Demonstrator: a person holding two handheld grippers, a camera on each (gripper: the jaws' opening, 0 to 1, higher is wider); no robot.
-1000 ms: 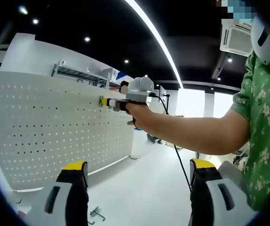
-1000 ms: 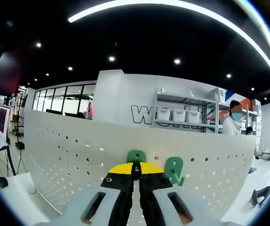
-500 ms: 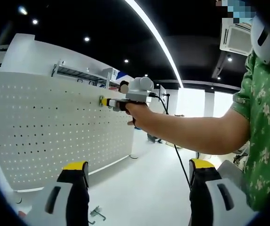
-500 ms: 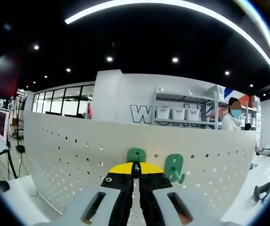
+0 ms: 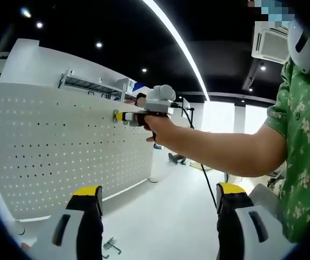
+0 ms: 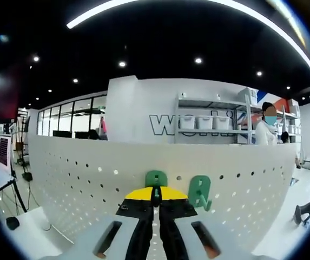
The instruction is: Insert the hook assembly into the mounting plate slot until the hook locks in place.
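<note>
A white pegboard (image 5: 63, 151) stands upright on the table. In the right gripper view my right gripper (image 6: 156, 194) is shut on a green hook (image 6: 156, 177), pressed against the pegboard (image 6: 73, 179) near its top edge. A second green hook (image 6: 200, 192) hangs on the board just to the right. In the left gripper view the right gripper (image 5: 118, 116), held in a person's hand, meets the board's upper edge. My left gripper (image 5: 159, 190) stands open low in front of the board, with nothing between its jaws.
A small metal hook part (image 5: 110, 247) lies on the white table (image 5: 165, 222) near the left jaw. A black object (image 6: 304, 211) lies at the table's right end. Behind the board are shelves with bins (image 6: 206, 123) and a person (image 6: 266, 132).
The right gripper and the hand holding it have risen slightly at the board's top edge, still shut on the hook. The left gripper has not moved.
</note>
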